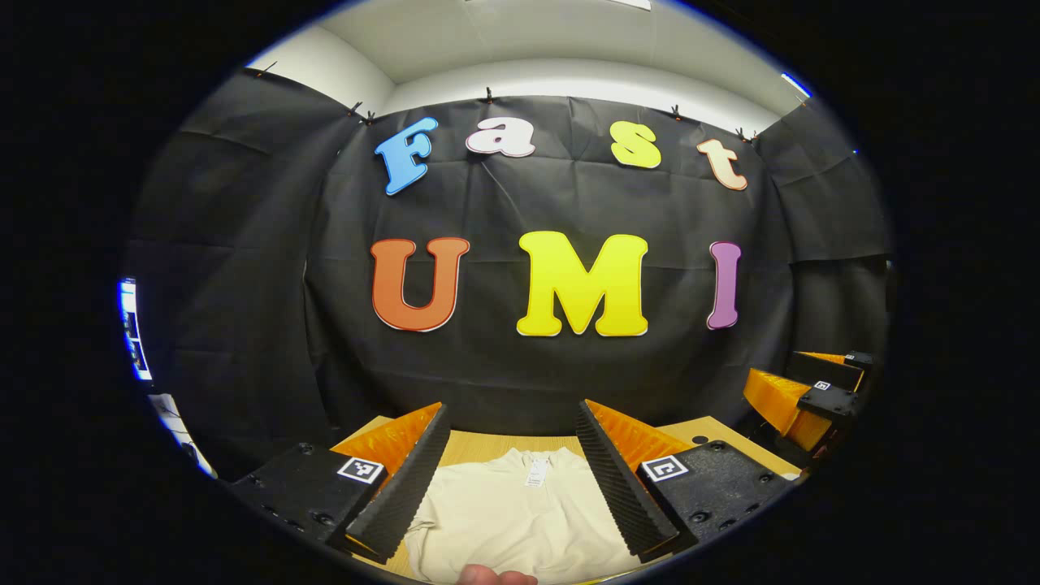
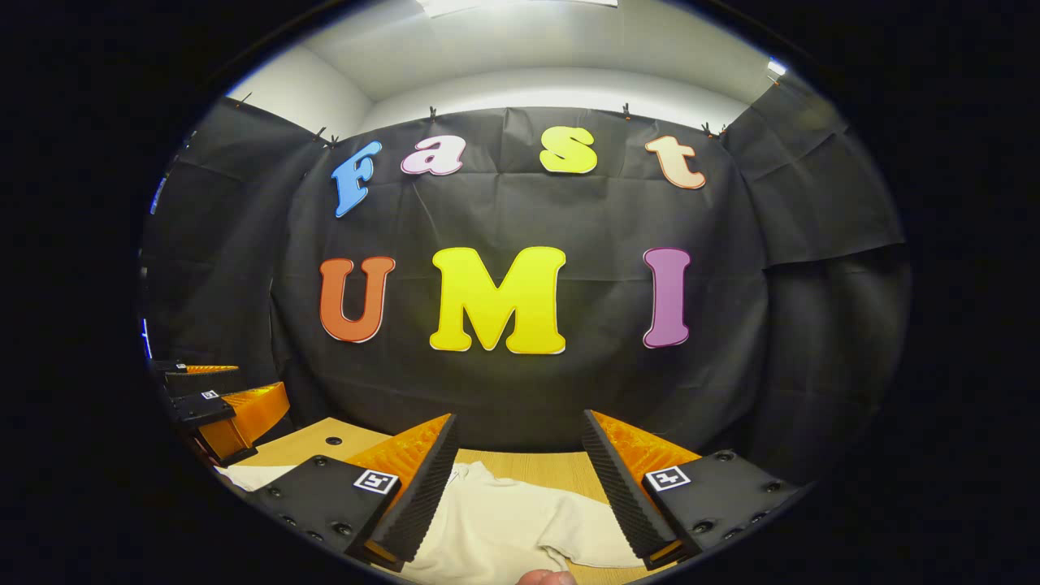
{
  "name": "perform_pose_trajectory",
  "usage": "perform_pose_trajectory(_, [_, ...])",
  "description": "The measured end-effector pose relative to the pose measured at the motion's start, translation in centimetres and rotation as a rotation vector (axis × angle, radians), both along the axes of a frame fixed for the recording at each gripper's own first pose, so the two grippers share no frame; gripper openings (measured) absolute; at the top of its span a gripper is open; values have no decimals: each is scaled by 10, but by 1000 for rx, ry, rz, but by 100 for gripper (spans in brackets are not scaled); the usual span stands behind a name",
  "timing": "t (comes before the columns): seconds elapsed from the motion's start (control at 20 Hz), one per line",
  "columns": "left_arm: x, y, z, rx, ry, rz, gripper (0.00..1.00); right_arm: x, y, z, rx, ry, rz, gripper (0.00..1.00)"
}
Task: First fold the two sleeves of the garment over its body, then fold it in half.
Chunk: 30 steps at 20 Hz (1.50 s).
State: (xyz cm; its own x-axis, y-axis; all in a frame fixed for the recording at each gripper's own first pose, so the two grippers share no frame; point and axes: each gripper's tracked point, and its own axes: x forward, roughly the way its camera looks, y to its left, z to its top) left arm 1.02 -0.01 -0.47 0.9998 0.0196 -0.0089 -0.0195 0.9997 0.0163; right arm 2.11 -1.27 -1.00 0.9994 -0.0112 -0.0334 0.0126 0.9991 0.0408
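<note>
We hold two grippers above a wooden surface (image 1: 715,431) in a booth hung with black cloth (image 1: 244,284).

In the left gripper view, our left gripper (image 1: 513,467) points toward the back wall with its jaws released and wide apart, grasping nothing. Between and below them lies a cream garment (image 1: 520,520), spread on the surface with its collar toward the far edge and a small white tag (image 1: 536,471) at the neck. A fingertip (image 1: 496,577) shows at the bottom edge. Far to the right in this view we see the right gripper (image 1: 800,394), held off the edge of the surface.

In the right gripper view, our right gripper (image 2: 520,479) is also released, jaws spread and holding nothing. Below them the garment (image 2: 504,528) lies on the surface (image 2: 520,463), with one sleeve (image 2: 593,536) reaching out toward the right. Another fingertip (image 2: 546,578) shows at the bottom. Far to the left in this view we see the left gripper (image 2: 207,394), raised beside the surface.
</note>
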Motion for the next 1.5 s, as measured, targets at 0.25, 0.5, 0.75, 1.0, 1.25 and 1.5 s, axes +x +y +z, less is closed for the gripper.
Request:
perform_pose_trajectory(0.25, [2,-13,-9,10,20,-32,99,2,-22,-4,-16,11,-6,94])
perform_pose_trajectory(0.5, [2,-42,-24,14,44,-97,99,-5,-76,-18,-73,42,-13,94])
perform_pose_trajectory(0.75, [-2,-71,-41,17,92,-136,99,-23,-142,-44,-78,128,-70,94])
perform_pose_trajectory(1.0, [-1,-105,-50,25,107,-195,99,-50,-217,-101,-100,292,-145,94])
perform_pose_trajectory(1.25, [-1,-134,-67,47,154,-237,99,-85,-283,-162,-107,445,-178,94])
perform_pose_trajectory(1.5, [1,-148,-76,70,175,-245,99,-113,-319,-251,-50,674,-98,94])
